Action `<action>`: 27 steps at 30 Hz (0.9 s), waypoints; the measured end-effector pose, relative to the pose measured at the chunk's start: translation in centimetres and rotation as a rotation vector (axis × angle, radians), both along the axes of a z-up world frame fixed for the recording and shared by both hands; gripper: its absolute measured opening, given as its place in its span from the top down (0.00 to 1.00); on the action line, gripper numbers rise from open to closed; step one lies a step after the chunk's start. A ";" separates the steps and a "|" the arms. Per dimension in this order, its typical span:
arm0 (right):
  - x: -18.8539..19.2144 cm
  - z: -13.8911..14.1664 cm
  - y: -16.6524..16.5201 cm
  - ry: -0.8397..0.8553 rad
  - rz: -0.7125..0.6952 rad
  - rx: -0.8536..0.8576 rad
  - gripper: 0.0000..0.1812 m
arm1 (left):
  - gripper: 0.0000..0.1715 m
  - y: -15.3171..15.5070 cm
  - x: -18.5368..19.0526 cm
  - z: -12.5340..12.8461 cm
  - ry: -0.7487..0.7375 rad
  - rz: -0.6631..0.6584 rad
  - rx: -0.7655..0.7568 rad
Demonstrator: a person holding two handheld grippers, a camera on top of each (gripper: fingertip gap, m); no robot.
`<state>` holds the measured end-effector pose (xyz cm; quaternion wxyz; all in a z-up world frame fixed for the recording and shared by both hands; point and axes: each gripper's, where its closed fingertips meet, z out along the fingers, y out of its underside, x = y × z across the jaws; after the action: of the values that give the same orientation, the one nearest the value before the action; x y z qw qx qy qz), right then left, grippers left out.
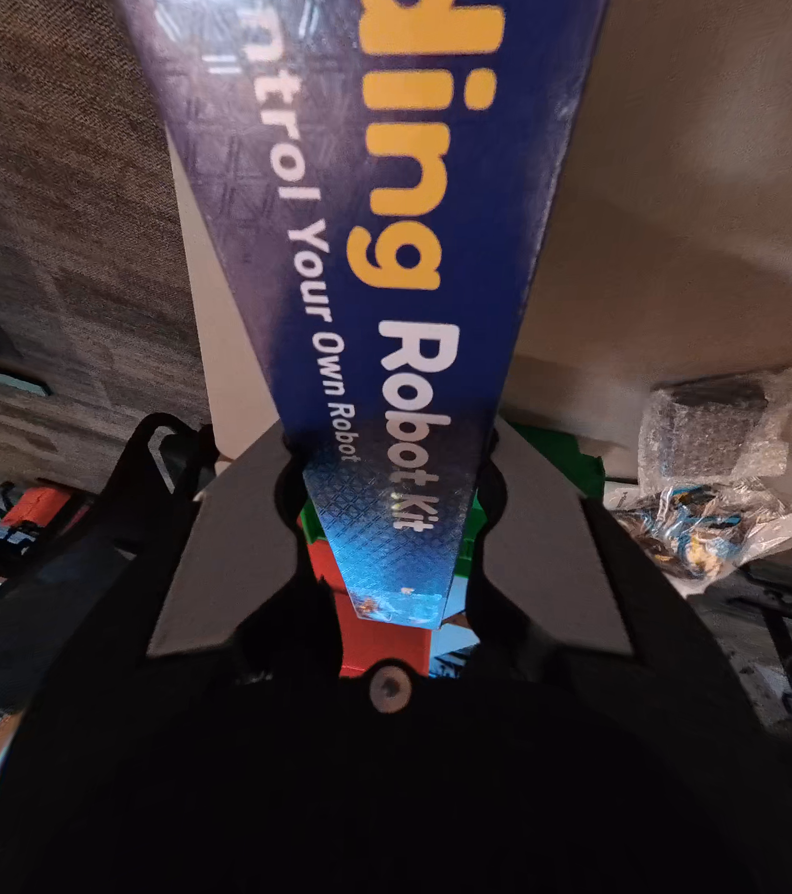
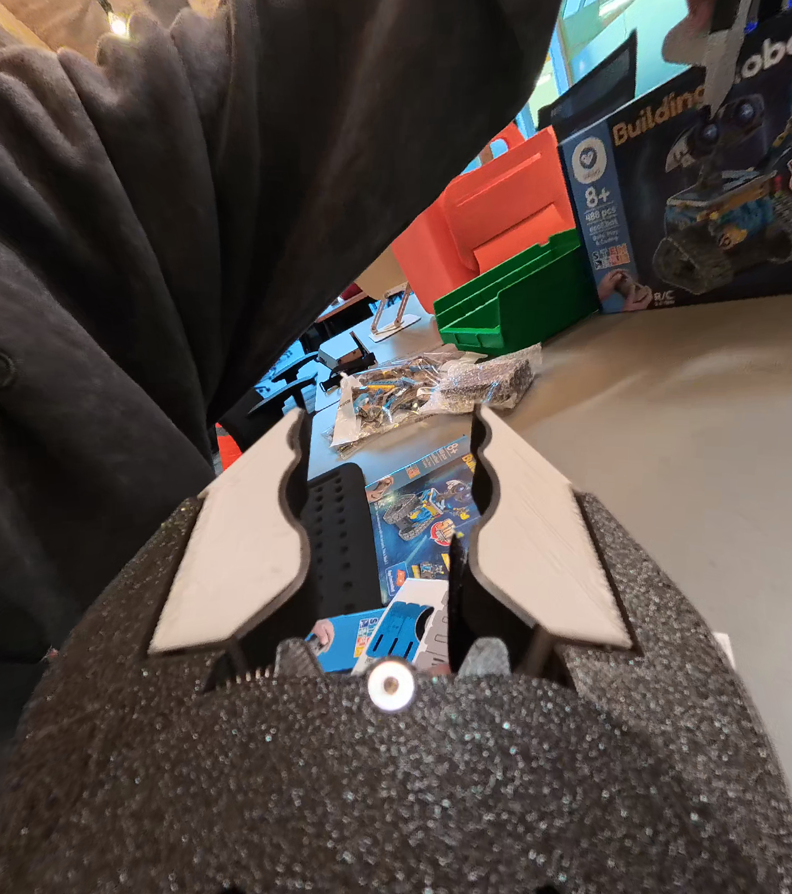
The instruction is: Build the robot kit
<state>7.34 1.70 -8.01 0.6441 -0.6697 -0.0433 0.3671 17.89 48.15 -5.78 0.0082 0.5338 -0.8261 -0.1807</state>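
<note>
The left gripper (image 1: 389,479) pinches the narrow side of a large blue box (image 1: 384,242), jaws pressed against both faces; the right wrist view shows that box (image 2: 723,193) upright on the worktop (image 2: 650,435), at its far side. Keep the grip square on the edge so the box does not twist. The right gripper (image 2: 386,430) hangs with jaws spread, holding nothing, above a blue booklet (image 2: 423,517). A green bin (image 2: 515,300) and clear bags of parts (image 2: 427,392) crowd the box's near corner; open worktop lies to the right.
</note>
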 end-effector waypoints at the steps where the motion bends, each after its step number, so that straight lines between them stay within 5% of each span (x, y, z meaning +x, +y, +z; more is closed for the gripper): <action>1: 0.0 -0.2 0.0 0.004 0.008 -0.009 0.63 | 0.59 0.1 0.1 0.0 0.002 -0.009 -0.010; 19: 1.7 0.2 -0.3 0.073 -0.004 0.017 0.64 | 0.49 -0.4 -0.5 0.3 -0.060 0.006 0.044; 27: 2.1 0.1 -0.4 0.074 -0.015 0.014 0.64 | 0.57 1.7 -3.7 0.3 -0.053 -0.021 0.117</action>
<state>9.43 1.35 -7.91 0.6525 -0.6515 -0.0170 0.3865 14.19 49.83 -5.50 -0.0468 0.5293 -0.8196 -0.2143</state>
